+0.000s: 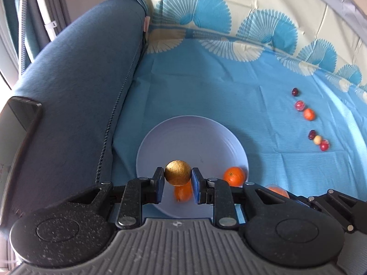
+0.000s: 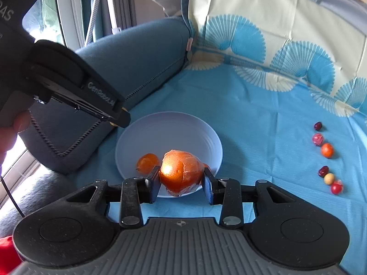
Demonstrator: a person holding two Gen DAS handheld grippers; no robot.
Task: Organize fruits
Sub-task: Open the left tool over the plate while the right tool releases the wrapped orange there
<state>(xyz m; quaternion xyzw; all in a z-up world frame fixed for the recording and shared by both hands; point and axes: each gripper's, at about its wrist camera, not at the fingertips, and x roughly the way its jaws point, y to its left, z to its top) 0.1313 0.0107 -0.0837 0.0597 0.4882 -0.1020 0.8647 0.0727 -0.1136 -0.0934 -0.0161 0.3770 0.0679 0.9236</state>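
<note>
My left gripper (image 1: 178, 174) is shut on a small golden-brown round fruit (image 1: 178, 171), held just above the near part of a pale lavender plate (image 1: 192, 137). Two oranges lie in the plate, one by its right rim (image 1: 234, 176) and one blurred beneath the held fruit (image 1: 182, 193). My right gripper (image 2: 181, 177) is shut on a larger orange in clear wrap (image 2: 181, 173), over the plate's (image 2: 169, 130) near rim. An orange (image 2: 148, 162) sits at the plate's left side. The left tool's black body (image 2: 68, 84) reaches in from the upper left.
A row of several small fruits lies on the blue patterned cloth to the right: dark red (image 1: 295, 91), small orange (image 1: 309, 114), pale (image 2: 329, 178), red (image 2: 336, 187). A blue sofa armrest (image 1: 80, 87) rises left of the plate, with a dark phone (image 1: 20, 119) on it.
</note>
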